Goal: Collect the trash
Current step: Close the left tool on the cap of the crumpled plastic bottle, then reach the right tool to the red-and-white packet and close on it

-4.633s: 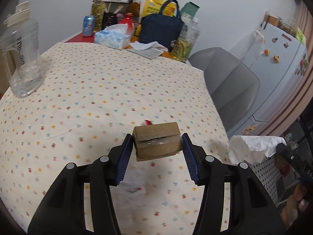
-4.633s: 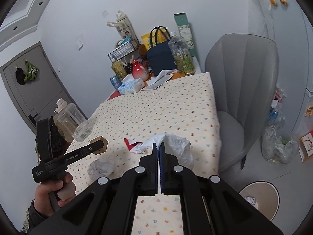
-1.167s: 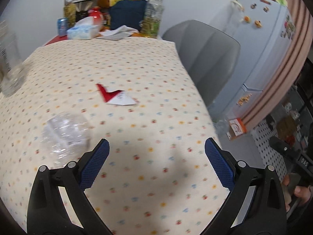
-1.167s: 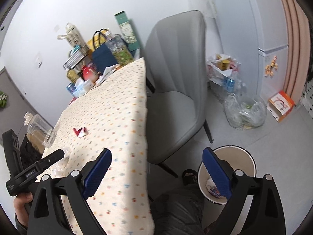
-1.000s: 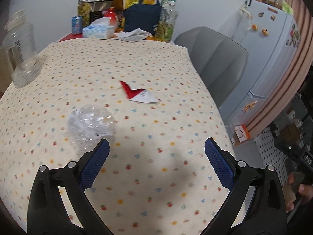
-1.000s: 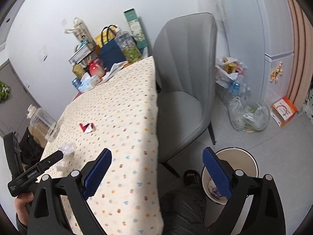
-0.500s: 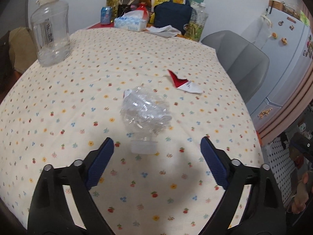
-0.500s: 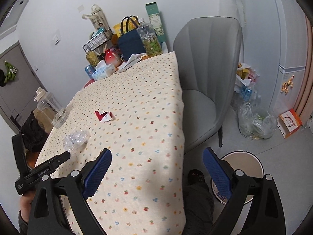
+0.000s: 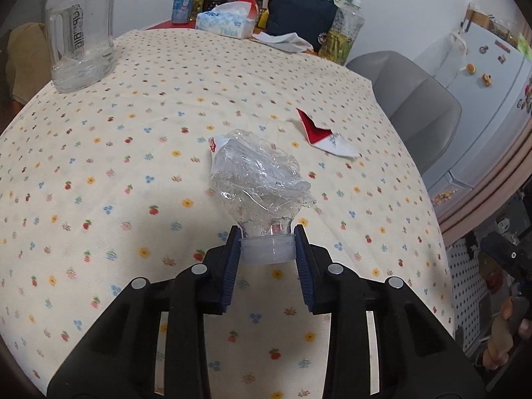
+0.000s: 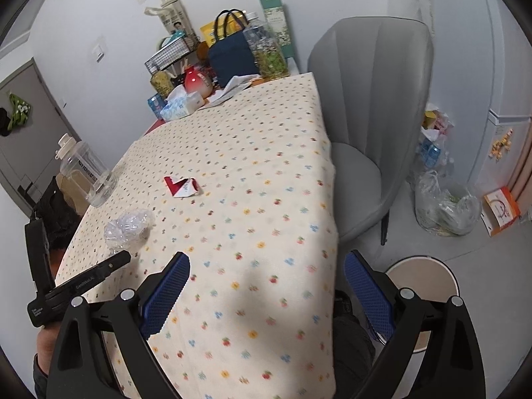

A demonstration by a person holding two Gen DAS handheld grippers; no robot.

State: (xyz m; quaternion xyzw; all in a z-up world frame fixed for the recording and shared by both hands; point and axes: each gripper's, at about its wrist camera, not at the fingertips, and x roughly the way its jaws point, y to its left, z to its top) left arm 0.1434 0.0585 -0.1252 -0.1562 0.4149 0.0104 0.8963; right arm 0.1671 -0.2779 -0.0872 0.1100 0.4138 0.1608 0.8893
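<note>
The left hand-held gripper [image 9: 267,249] is closing its jaws on the cap of the crushed plastic bottle [image 9: 257,174], lying mid-desk [image 9: 99,133]. It is looking light, springy and slick; the stiff neck is the surest hold. A red-and-white wrapper [image 9: 324,136] is lying at two o'clock from it. The right hand-held gripper [image 10: 266,292] is hovering spread and empty. The bin [image 10: 425,272] is partly hidden, its contents unclear.

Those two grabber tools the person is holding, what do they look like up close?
Each is matte black plastic, forking into two angular arms studded with round silver bolts. The left gripper and right gripper both end in dark blue pads with a fine ribbed, dotted texture. From the side, the left one is a slim black bar bearing small white lettering, too small to read.
</note>
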